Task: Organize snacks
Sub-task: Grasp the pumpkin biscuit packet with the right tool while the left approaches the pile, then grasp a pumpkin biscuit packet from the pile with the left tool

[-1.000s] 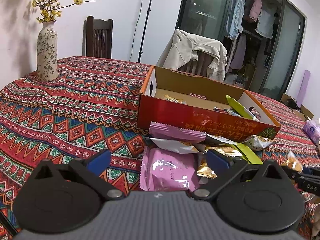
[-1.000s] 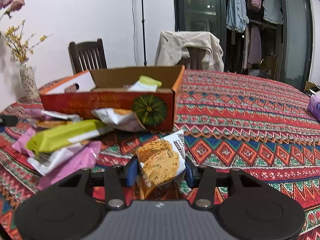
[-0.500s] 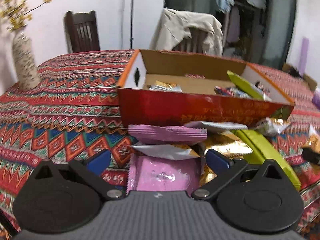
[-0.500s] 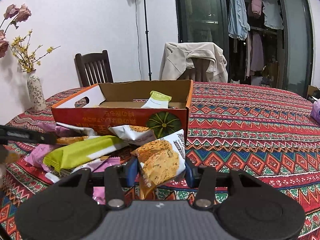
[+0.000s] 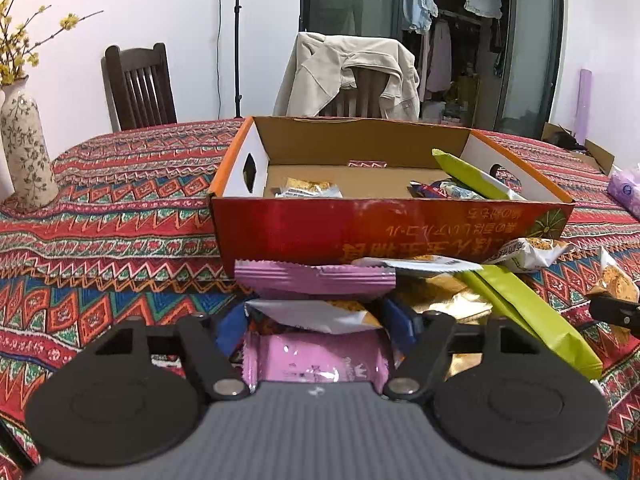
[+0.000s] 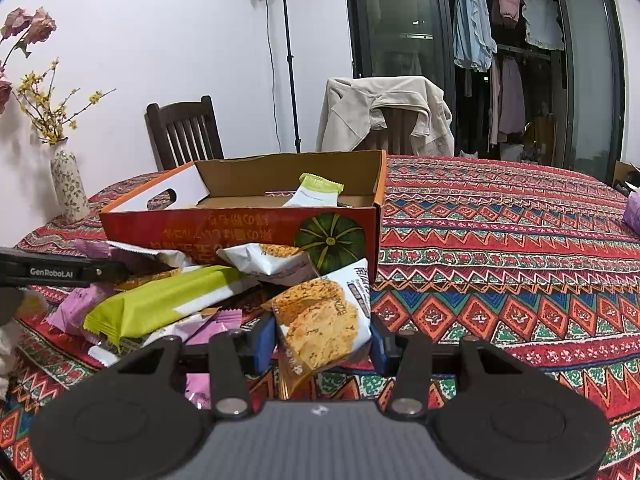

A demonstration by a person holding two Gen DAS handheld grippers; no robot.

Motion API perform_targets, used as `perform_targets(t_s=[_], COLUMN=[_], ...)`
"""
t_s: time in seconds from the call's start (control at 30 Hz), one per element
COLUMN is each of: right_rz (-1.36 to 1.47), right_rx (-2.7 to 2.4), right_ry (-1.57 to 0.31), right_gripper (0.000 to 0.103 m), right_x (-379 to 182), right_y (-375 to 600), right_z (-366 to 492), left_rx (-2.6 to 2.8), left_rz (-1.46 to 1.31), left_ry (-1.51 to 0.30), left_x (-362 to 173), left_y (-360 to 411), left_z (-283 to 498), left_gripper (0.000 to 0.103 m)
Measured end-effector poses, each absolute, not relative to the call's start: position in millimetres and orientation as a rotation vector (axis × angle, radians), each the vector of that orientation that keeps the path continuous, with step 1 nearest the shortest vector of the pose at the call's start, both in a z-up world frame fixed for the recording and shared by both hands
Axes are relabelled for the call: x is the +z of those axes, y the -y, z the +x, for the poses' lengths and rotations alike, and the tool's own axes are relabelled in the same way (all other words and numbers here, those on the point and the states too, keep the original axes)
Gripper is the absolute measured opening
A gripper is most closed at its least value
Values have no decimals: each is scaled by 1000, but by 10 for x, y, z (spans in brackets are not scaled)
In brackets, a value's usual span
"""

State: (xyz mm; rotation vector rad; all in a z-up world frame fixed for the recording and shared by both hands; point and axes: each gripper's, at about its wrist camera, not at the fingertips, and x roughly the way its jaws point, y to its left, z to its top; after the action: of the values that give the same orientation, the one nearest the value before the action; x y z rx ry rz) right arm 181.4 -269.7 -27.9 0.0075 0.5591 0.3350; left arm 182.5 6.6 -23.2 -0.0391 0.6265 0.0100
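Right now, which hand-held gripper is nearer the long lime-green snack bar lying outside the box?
Left. The left hand-held gripper sits right beside the long lime-green snack bar; the right hand-held gripper holds a cookie packet farther off.

this is a home. a big table (image 5: 120,208) has a bright cloth, a flower vase (image 5: 24,156) sits at its left edge, wooden chairs (image 5: 138,84) stand behind, and clothes (image 6: 500,40) hang in a closet.

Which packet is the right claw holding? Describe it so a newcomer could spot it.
Find the red cardboard box with the green pumpkin picture on the patterned tablecloth. Just in front of that pumpkin corner, the right claw grips a white packet picturing golden crispy cakes, unlike the plain lime-green bar and pink packs beside it.
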Motion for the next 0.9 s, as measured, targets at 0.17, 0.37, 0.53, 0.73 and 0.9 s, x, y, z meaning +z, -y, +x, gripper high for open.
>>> perform_targets(t_s=[0.17, 0.37, 0.53, 0.73, 0.9], right_rz=[10, 13, 12, 11, 11], right_rx=[334, 332, 333, 334, 336], right_ry=[-561, -556, -551, -542, -522], right_gripper=[46, 46, 46, 46, 46], right_x=[-305, -290, -274, -243, -174], right_y=[2682, 2690, 2669, 2672, 2672], right_z=[1786, 1739, 1699, 1629, 1567], left_rx=[18, 26, 33, 31, 19], left_rz=[-57, -68, -93, -98, -113], left_ry=[-613, -599, -565, -498, -451], left_x=[-225, -193, -110, 67, 219], left_y=[-124, -188, -275, -319, -364], left_z=[1713, 1546, 1389, 1169, 1054], left_gripper=[67, 60, 56, 54, 29])
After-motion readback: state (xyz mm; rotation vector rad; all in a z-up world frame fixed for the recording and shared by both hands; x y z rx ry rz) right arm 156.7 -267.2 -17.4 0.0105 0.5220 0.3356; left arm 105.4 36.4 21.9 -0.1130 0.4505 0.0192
